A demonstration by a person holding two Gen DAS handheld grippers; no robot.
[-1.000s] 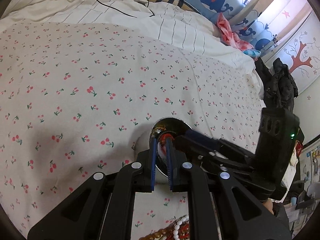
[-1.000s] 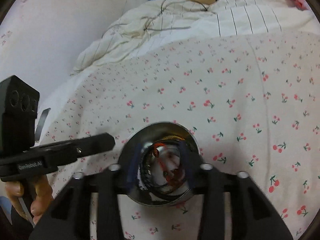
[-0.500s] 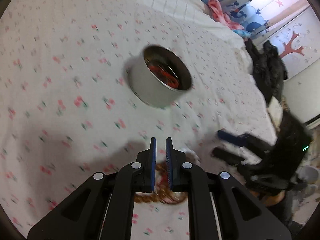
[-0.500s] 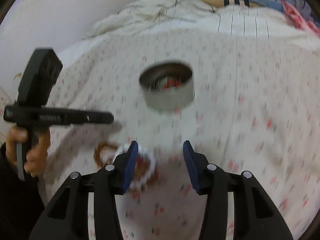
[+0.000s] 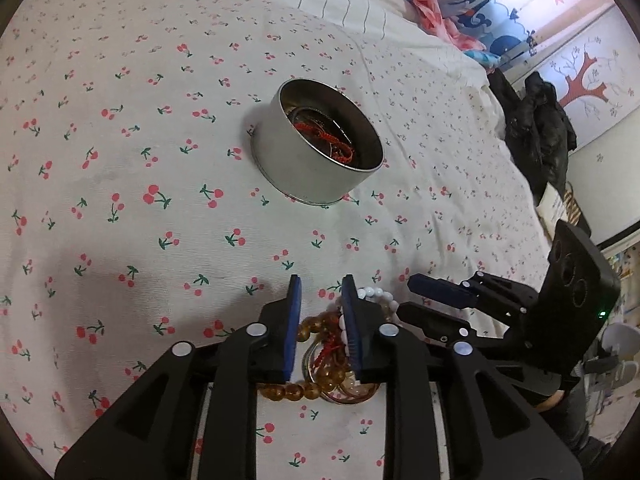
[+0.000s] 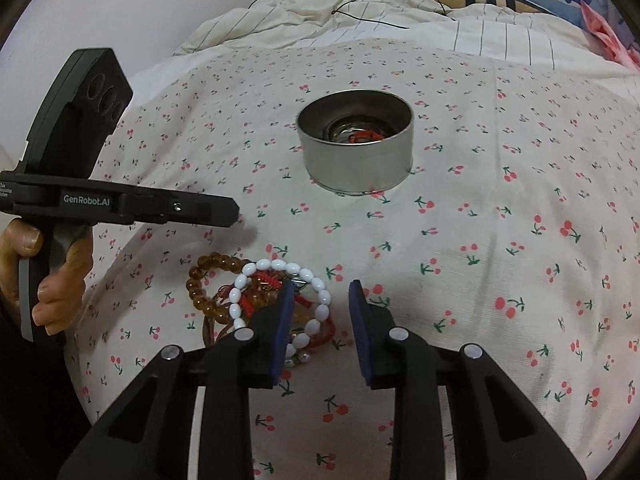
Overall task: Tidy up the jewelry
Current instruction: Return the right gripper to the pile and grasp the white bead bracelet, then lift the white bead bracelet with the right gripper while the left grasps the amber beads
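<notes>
A round metal tin [image 6: 356, 152] stands open on the cherry-print bed sheet [image 6: 520, 200], and some jewelry already lies coiled in its bottom: a red cord and dark rings show inside in both views. It serves as the collecting place, which is likely why it sits alone, well apart from the loose pile.

That pile lies nearer the person than the tin: a white bead bracelet [image 6: 320, 312], an amber bead bracelet [image 6: 202, 284] and a tangle of red cord [image 6: 260, 292], all overlapping one another. Because they are heaped together, lifting one piece may drag its neighbours along.

The left gripper [image 5: 320, 294] hangs over the pile on the side away from the tin's right, its fingers [image 5: 294, 320] spread moderately, with amber beads and red cord visible in the gap between them. Nothing is pinched; whether the tips touch the beads cannot be told.

The right gripper [image 6: 322, 294] is also parted, somewhat wider, and empty. Its left finger overlaps the white bracelet's edge in the view, while the gap between the fingers shows only bare sheet. Judging by this, the next piece to go toward the tin has yet to be gripped.
</notes>
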